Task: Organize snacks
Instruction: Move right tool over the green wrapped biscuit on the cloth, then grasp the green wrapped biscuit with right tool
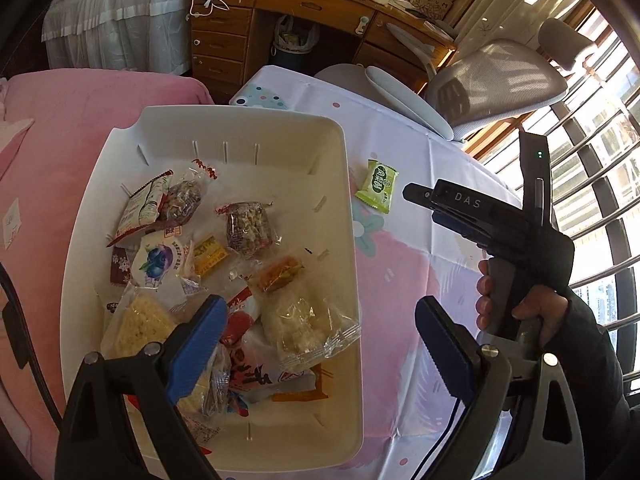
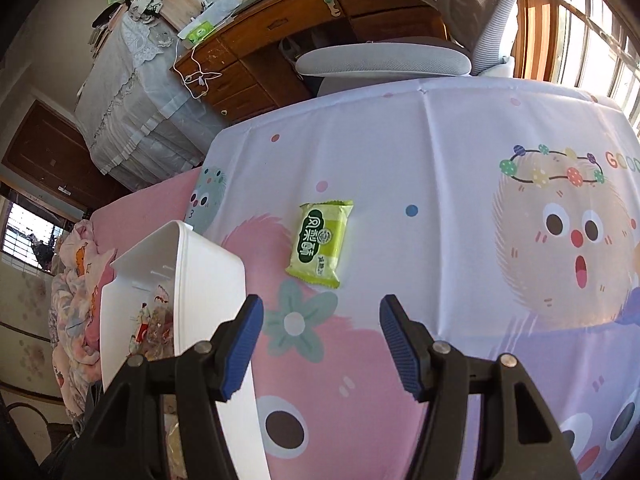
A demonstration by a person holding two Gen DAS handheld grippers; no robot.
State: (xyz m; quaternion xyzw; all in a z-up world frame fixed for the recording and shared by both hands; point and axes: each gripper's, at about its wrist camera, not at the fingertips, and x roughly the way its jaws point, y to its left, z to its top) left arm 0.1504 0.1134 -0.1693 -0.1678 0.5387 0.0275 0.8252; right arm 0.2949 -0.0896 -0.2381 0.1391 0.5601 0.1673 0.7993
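On the left, a pink bed [image 1: 60,128] runs alongside the table. Next comes a white bin [image 1: 240,128], sitting on the cartoon-print tablecloth [image 2: 440,140] and filled with wrapped snacks: a blueberry packet [image 1: 158,260], a yellow candy [image 1: 209,255], two clear bags of nut bars [image 1: 249,229] and a clear-wrapped rice cake [image 1: 308,328]. The left gripper [image 1: 320,344] hangs over the near part of the bin with its blue-padded fingers spread wide and nothing between them.

Just right of the bin, a green snack packet [image 2: 320,242] lies flat on the cloth, apart from the bin wall. The right gripper [image 2: 322,340] is above the cloth on the near side of that packet, jaws wide and empty, not touching it. Further right, the right hand [image 1: 520,308] grips the tool's handle. A gray mesh chair [image 1: 492,84] and a wooden desk [image 1: 320,4] stand beyond the table.
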